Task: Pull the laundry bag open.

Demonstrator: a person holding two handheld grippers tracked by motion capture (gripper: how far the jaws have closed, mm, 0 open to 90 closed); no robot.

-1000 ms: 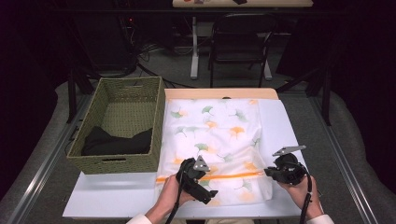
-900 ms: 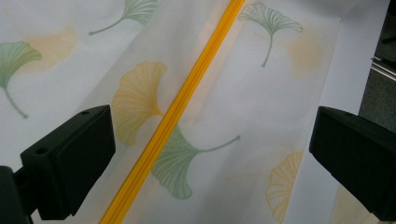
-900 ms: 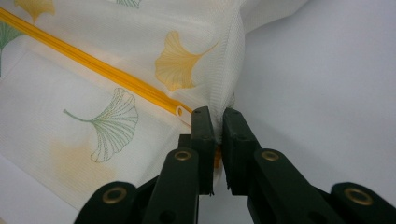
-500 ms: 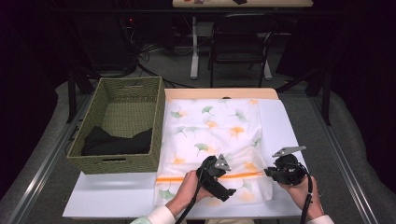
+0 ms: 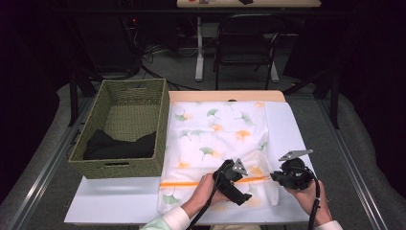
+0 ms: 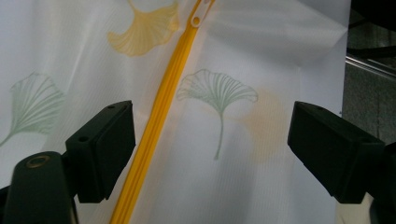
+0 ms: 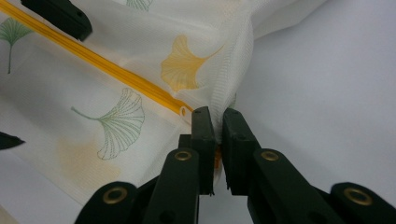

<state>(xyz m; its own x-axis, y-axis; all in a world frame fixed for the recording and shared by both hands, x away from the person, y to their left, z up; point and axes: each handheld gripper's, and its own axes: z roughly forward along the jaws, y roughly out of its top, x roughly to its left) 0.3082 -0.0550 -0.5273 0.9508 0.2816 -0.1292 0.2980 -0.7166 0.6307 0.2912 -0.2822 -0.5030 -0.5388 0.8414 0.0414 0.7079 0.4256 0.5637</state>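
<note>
A white storage bag [image 5: 218, 143] printed with ginkgo leaves is lying flat on the white table [image 5: 115, 201], just right of a woven basket [image 5: 125, 129] that is holding a dark cloth [image 5: 119, 143]. An orange zipper [image 5: 191, 183] is running across the bag's near end. The right gripper [image 7: 215, 125] is pinching the bag's stitched right edge beside the zipper's end, jaws clamped tight on the fabric. The left gripper [image 6: 210, 149] is hovering over the zipper with nothing between its pads; its jaws have just been closing from full width and are standing apart, one on each side of the zipper line and the fabric beside it. In the left gripper view the zipper pull [image 6: 200, 14] is lying just ahead of the jaws.

Judging from this, the bag is anchored but the pull is not yet caught, so working the zipper is all to come. The zipper's track toward the left is lying clear across the bag, with bare table beyond it. The table's near edge is sitting close behind both hands, and the basket wall is limiting room on the far left.
</note>
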